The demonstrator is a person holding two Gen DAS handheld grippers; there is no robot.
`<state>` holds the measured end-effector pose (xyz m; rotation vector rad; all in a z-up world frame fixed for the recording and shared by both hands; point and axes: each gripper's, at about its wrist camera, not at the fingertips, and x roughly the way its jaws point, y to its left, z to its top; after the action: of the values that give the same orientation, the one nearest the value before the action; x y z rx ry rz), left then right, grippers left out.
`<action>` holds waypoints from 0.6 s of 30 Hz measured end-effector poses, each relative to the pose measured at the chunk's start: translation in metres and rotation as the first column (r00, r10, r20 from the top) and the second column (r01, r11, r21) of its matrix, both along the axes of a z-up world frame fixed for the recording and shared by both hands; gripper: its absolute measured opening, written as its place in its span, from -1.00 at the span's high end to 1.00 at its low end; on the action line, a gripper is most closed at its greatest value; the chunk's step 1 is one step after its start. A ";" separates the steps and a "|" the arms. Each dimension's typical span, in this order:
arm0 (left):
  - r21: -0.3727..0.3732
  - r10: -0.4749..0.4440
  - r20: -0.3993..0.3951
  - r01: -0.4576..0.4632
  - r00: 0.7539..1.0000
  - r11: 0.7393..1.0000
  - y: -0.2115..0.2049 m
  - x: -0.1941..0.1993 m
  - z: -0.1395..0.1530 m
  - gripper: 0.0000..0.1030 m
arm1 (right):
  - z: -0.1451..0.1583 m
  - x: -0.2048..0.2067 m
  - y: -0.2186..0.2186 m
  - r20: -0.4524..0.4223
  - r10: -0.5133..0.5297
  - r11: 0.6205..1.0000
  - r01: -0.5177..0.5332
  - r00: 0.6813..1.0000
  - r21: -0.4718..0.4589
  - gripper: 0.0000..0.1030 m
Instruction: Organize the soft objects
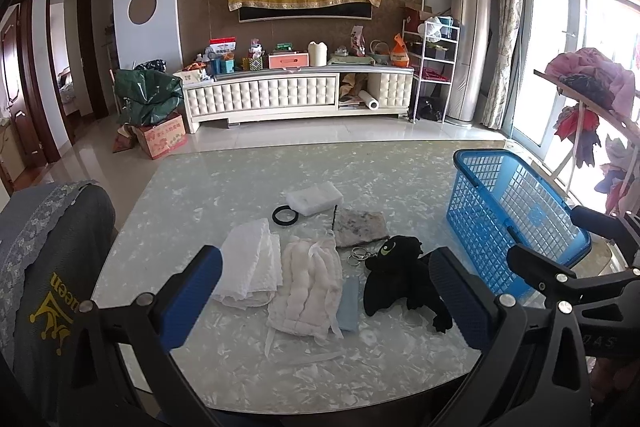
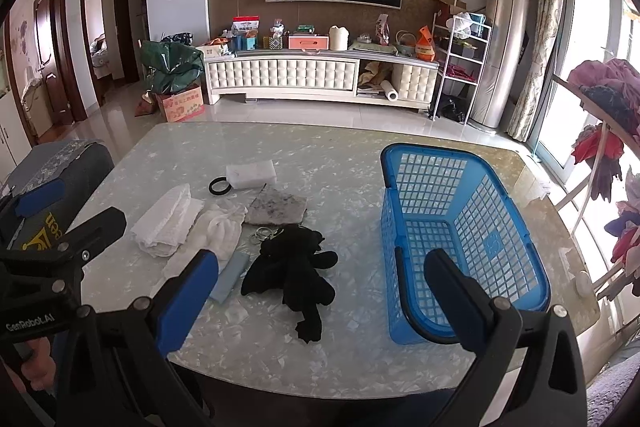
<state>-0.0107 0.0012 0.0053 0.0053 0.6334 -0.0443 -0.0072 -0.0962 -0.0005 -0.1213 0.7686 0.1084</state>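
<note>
Both grippers hovered wide and empty

Left gripper [image 1: 326, 301] hung over the cloths [image 1: 308, 291]; right gripper [image 2: 320, 299] had the plush [image 2: 292, 267] just ahead, basket [image 2: 520, 259] right. Key rings [image 2: 262, 235] touching the plush could snag.

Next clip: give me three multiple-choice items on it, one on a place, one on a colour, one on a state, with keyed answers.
1. The black plush toy lies:
A. in the basket
B. on the table
C. on the chair

2. The basket is:
A. blue
B. red
C. white

3. The left gripper is:
A. shut on the toy
B. shut on a cloth
C. open

Answers: 1 B, it rests on the table left of the basket. 2 A, blue plastic lattice. 3 C, its fingers stand apart, holding nothing.
</note>
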 end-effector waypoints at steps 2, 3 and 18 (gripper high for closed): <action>0.001 -0.001 0.001 0.001 1.000 1.000 0.000 0.000 0.000 -1.00 | 0.000 -0.001 0.000 0.003 0.000 1.000 0.000 1.000 -0.003 -1.00; 0.001 -0.002 0.001 0.002 1.000 1.000 0.000 -0.001 0.000 -1.00 | 0.000 -0.001 0.000 0.001 0.001 1.000 -0.001 1.000 0.000 -1.00; -0.001 0.002 -0.015 -0.002 1.000 1.000 0.012 0.001 0.001 -1.00 | 0.005 0.003 -0.007 -0.023 -0.006 1.000 0.007 1.000 0.002 -1.00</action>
<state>-0.0094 0.0137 0.0063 0.0036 0.6484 -0.0424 -0.0046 -0.1031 0.0048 -0.1162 0.7916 0.1044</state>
